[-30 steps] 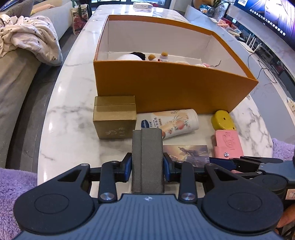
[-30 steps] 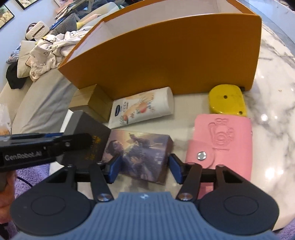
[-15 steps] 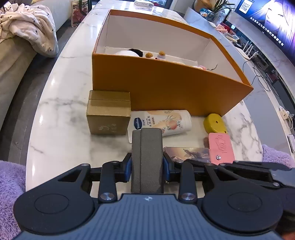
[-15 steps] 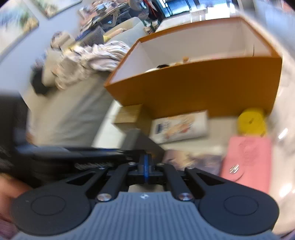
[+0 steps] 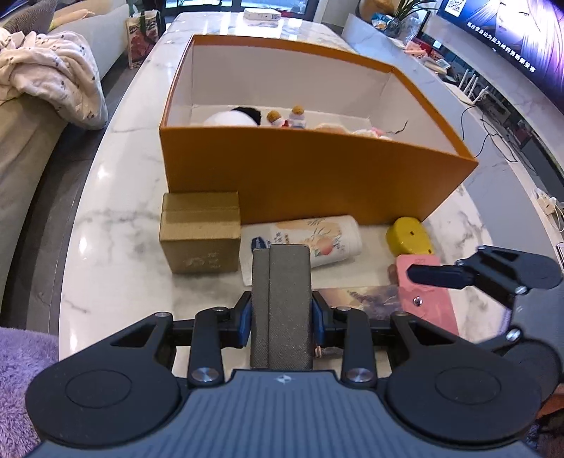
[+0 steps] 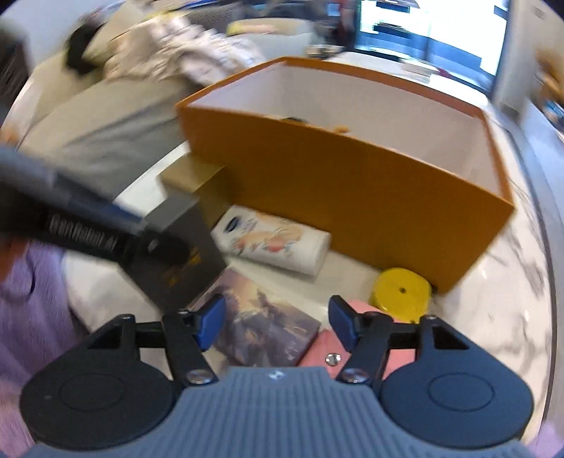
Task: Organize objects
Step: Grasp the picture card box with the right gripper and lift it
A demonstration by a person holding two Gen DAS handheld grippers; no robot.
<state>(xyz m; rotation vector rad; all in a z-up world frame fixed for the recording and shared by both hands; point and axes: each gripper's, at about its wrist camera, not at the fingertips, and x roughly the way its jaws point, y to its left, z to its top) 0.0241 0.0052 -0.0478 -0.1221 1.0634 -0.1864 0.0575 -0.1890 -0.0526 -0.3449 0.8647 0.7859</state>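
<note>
My left gripper (image 5: 282,317) is shut on a dark grey box (image 5: 282,303), held above the table in front of the orange box (image 5: 310,176); the grey box also shows in the right wrist view (image 6: 176,253). My right gripper (image 6: 273,322) is open and empty above a picture card box (image 6: 268,324) and a pink wallet (image 6: 328,348). On the table lie a gold box (image 5: 201,232), a lotion tube (image 5: 303,243), a yellow case (image 5: 409,236) and the pink wallet (image 5: 426,296). Small toys (image 5: 282,118) lie inside the orange box.
The marble table (image 5: 116,218) has a sofa with a blanket (image 5: 53,77) on its left and a TV console on its right. A purple rug (image 5: 21,373) lies at the near edge. A white box (image 5: 262,14) sits at the far end.
My left gripper has risen with the grey box. My right gripper was open, shut half a second ago, and is open again; its view swung right and is blurred.
</note>
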